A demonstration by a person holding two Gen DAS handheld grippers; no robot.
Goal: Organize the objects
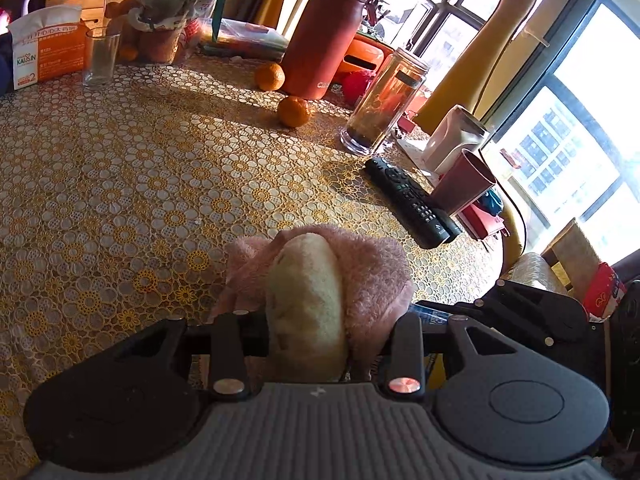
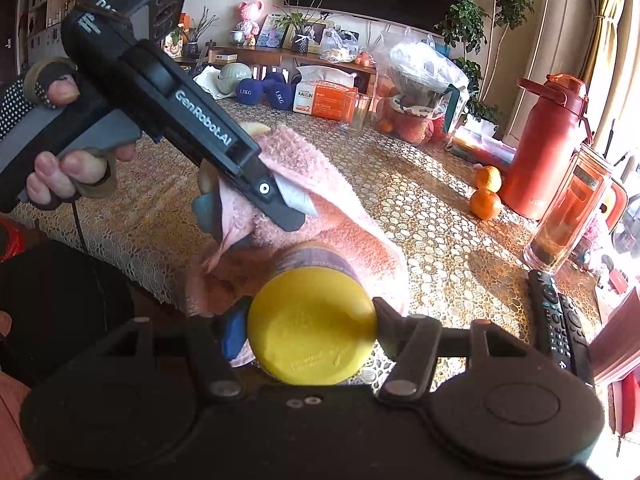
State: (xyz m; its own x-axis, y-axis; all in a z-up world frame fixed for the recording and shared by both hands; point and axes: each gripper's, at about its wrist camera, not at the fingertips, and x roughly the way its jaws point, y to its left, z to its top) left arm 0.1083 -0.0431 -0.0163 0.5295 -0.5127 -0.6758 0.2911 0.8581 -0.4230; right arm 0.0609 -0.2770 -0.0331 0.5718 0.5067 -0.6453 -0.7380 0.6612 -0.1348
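My left gripper (image 1: 308,316) is shut on a pink fluffy cloth (image 1: 376,272) folded round a pale yellow pad (image 1: 308,292), held above the table. In the right wrist view the left gripper (image 2: 256,200) pinches that pink cloth (image 2: 320,184), which hangs down to the table. My right gripper (image 2: 312,320) is shut on a jar with a yellow lid (image 2: 312,332), its body against the cloth.
On the lace-covered table (image 1: 120,184): two oranges (image 1: 294,111), a red flask (image 1: 324,36), a clear jar (image 1: 380,108), a black remote (image 1: 412,200), a red cup (image 1: 464,184), a glass (image 1: 100,56), a tissue box (image 1: 48,48), bagged items at the back.
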